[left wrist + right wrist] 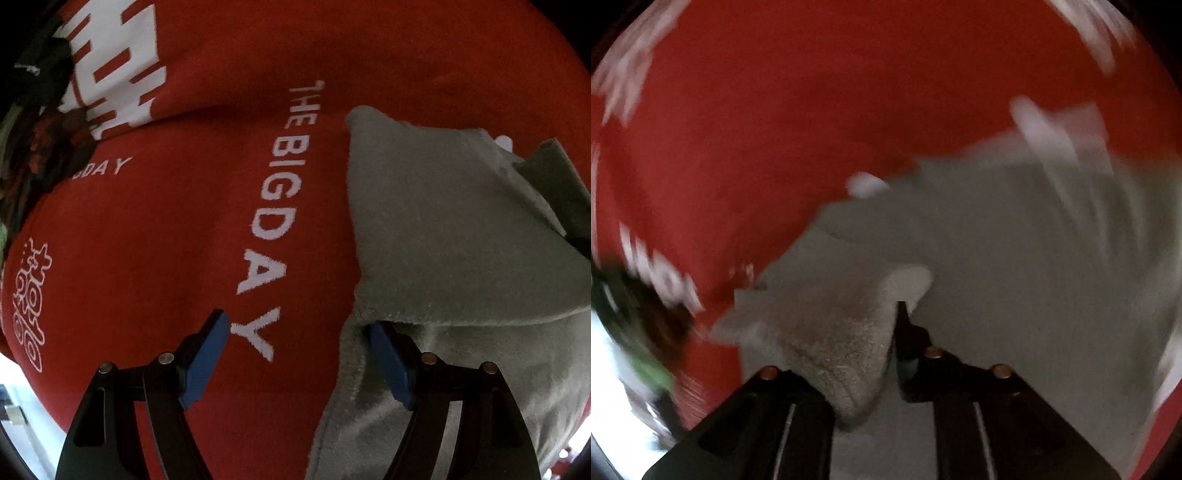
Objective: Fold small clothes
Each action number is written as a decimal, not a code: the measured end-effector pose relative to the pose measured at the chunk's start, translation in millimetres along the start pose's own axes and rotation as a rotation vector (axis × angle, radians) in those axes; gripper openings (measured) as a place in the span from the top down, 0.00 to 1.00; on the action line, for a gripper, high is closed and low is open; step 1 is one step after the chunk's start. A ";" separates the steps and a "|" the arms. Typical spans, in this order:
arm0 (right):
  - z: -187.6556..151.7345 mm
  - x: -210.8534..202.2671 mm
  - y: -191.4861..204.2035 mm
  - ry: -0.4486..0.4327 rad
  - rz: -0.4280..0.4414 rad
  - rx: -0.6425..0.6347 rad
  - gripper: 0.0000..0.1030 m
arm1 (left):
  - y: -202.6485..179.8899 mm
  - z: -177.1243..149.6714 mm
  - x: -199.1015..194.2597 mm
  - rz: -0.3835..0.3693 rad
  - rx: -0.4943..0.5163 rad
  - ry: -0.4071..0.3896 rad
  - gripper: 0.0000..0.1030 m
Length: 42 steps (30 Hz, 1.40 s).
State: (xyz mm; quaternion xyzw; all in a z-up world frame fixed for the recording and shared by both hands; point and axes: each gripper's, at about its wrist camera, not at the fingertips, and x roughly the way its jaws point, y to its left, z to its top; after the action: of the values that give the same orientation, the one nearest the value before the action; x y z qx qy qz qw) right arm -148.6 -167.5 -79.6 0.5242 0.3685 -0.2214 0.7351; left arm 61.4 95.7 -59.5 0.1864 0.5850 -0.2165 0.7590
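A red cloth printed with white lettering, "THE BIG DAY", covers the whole surface. Bright daylight spills in at the lower left edge.

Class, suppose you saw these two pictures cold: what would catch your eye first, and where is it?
The bright red cloth fills both views, with white lettering "THE BIG DAY" running down the middle of the left wrist view. On it, to the right, lies a crumpled grey garment, a fold of it bunched between the right gripper fingers.
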 end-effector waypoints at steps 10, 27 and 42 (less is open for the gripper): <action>1.6 -15.1 -50.1 -0.016 0.005 0.173 0.45 | -1.0 30.4 -24.7 -0.131 0.064 0.013 0.24; 24.4 -28.6 -75.3 -0.083 -0.151 0.284 0.40 | 3.0 12.4 8.8 0.007 -0.008 0.056 0.24; 5.8 -78.3 -96.6 -0.143 -0.125 0.289 0.39 | 9.5 15.5 -32.1 -0.182 0.037 0.079 0.24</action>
State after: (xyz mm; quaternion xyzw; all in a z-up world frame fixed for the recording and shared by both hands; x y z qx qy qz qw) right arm -264.9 -211.8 -76.7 0.5835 0.3115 -0.3539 0.6612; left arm 72.0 98.9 -24.3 0.1549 0.6248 -0.2877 0.7091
